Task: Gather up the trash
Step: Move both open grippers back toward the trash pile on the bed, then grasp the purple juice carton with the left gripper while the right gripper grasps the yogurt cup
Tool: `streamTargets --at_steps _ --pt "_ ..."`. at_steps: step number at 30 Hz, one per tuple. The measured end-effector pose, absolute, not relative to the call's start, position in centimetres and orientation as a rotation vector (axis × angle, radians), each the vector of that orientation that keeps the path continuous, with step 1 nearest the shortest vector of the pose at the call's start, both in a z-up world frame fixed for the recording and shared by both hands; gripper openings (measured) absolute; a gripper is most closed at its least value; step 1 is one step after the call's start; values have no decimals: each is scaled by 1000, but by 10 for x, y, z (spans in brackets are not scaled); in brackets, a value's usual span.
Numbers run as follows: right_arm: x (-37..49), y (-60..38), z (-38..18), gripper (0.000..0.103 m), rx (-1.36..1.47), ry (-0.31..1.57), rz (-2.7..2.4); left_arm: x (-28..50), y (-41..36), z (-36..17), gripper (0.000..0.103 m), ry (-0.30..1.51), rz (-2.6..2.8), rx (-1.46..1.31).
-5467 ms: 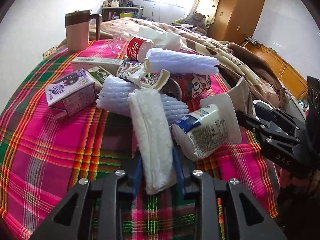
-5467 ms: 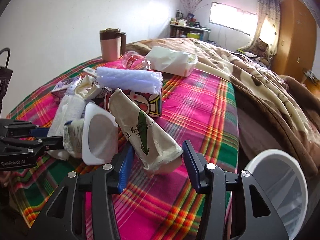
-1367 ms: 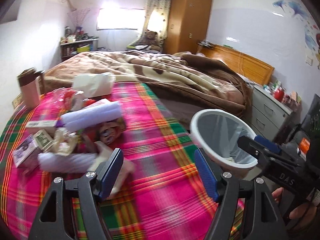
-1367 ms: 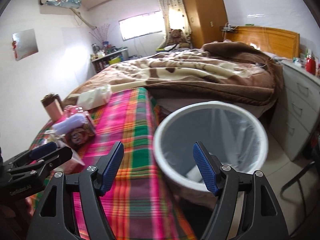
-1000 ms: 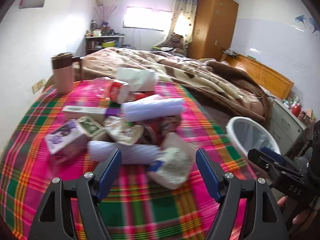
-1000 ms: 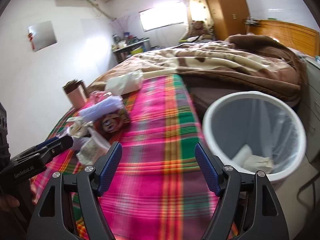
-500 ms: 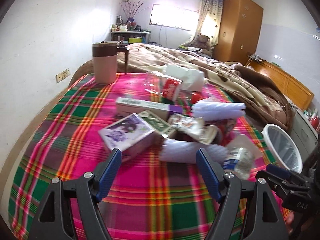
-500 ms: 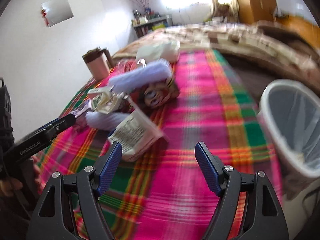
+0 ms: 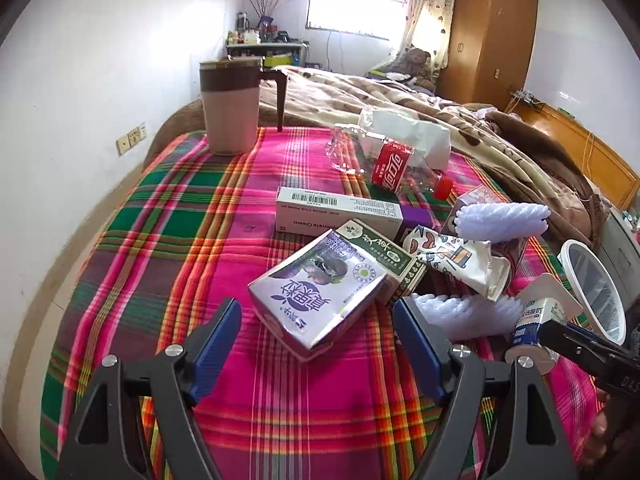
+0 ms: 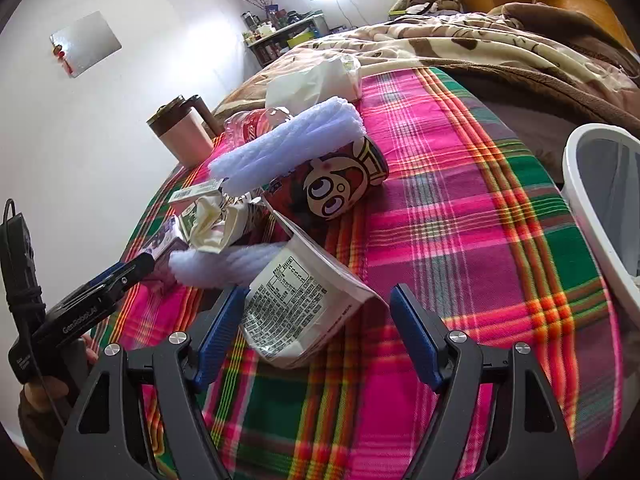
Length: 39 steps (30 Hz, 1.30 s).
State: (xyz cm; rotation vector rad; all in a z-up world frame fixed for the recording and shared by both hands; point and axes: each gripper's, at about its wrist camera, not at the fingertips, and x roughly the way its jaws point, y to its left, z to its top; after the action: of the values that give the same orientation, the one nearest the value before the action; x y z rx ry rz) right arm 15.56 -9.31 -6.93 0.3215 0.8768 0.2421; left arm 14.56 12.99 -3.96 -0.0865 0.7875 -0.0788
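Sitting on a plaid-covered desk [image 9: 168,240] beside a bed [image 9: 400,100]: a heap of trash. Pointing down over it, the left gripper [image 9: 318,344], jaws opening, nothing pressed, with a purple carton [image 9: 316,292] lying between and just ahead of them, leaning against a green box [image 9: 384,256]. Hovering likewise, the right gripper [image 10: 316,328], jaws spread wide around a white yogurt cup [image 10: 296,304] lying on its side, pads not gripping it. Waiting off the desk's edge, well apart from the heap, a white bin [image 10: 600,208]. Standing upright at the far corner, a pink mug [image 9: 230,108].
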Motion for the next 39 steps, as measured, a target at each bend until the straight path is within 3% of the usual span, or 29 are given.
streamTargets --at_steps 21,29,39 --pt "158 -106 -66 62 233 843 174 186 123 -58 82 874 -98 30" --pt "154 -103 -66 56 209 823 189 183 124 -57 68 873 -134 -23" --pt "149 -111 -63 53 234 796 196 163 124 -44 65 817 -126 -52"
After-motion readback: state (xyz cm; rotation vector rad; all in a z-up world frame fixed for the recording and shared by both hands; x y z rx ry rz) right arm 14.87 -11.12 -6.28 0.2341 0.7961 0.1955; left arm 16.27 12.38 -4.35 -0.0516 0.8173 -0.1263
